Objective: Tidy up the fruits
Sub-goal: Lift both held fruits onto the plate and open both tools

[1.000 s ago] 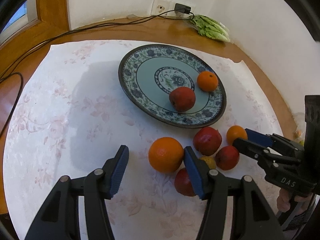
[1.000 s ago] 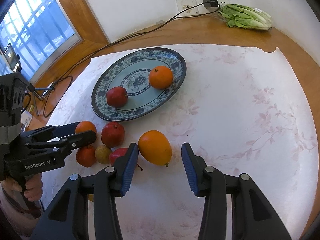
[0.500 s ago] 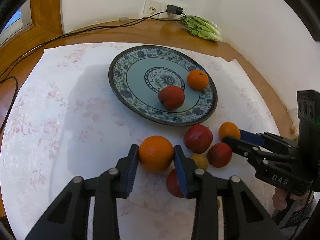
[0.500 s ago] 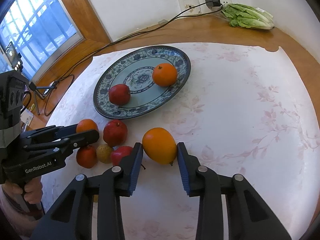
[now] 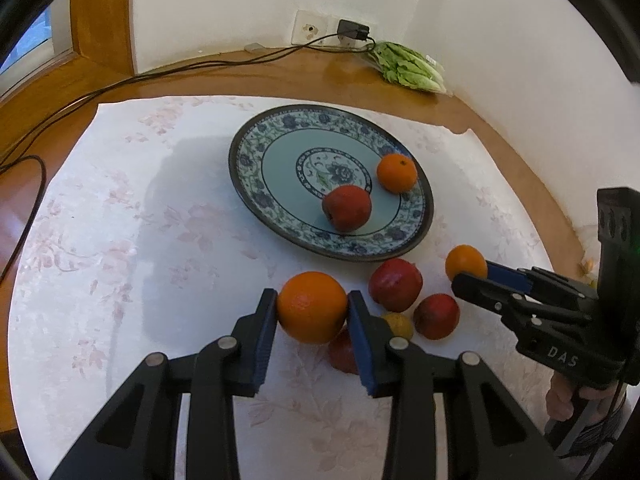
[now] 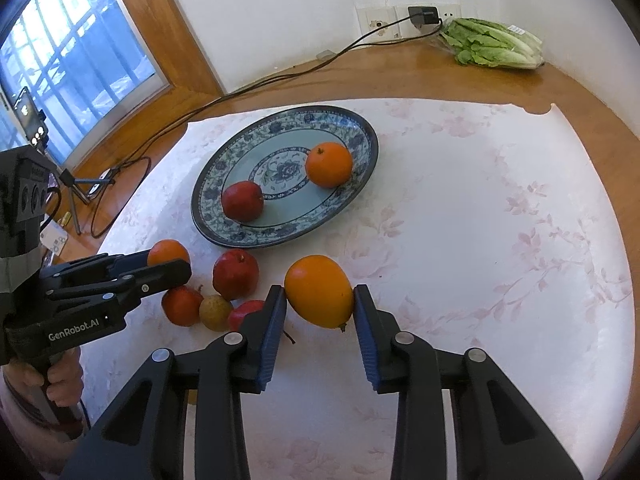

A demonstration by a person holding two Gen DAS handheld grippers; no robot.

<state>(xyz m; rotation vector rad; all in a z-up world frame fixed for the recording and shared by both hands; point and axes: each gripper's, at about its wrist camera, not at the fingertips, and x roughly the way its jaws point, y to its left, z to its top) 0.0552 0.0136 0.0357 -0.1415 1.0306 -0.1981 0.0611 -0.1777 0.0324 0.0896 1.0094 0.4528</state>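
Left tool (image 5: 313, 300) gripping dimpled orange (image 5: 311, 314), right tool (image 6: 320, 297) gripping smooth oval fruit (image 6: 318, 286), perhaps mango

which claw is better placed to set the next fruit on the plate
Left, narrowly. Both grip fruit, but the left claw with its orange faces the plate's bare half; the right claw with its oval fruit points at the small orange already there.
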